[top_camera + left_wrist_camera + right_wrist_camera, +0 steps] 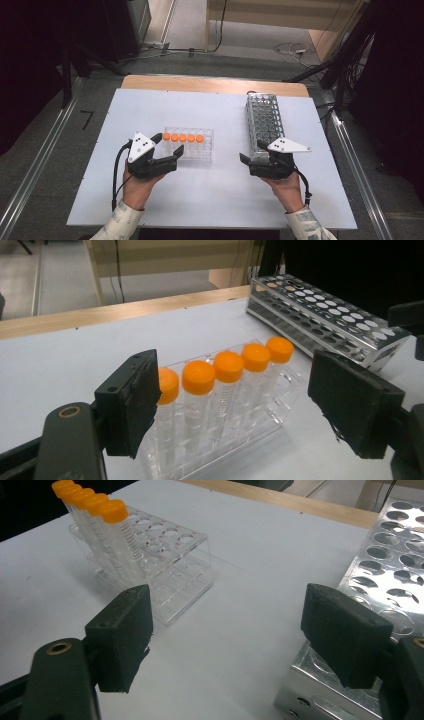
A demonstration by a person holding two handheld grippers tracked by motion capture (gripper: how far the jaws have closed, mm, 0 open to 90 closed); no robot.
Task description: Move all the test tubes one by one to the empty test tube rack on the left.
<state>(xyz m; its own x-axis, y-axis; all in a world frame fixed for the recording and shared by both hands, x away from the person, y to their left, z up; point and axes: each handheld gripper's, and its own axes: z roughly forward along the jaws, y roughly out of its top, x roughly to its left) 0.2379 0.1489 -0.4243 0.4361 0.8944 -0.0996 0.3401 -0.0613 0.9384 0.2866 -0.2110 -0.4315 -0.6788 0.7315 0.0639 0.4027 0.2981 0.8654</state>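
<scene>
A white table top [210, 200] with a wooden far edge [215, 84] stands on a grey floor [190, 30]. Metal rails [30, 170] flank both sides. Cables [290, 49] lie beyond; surroundings are dark.

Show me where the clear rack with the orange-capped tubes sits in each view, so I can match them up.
High view: the clear rack sits mid-table, just right of the left gripper.
Left gripper view: it lies centre and low, between the open jaws, tubes in a row.
Right gripper view: it is upper left, tubes along its far edge.
Shared landmark: the metal rack, also at and.
</scene>
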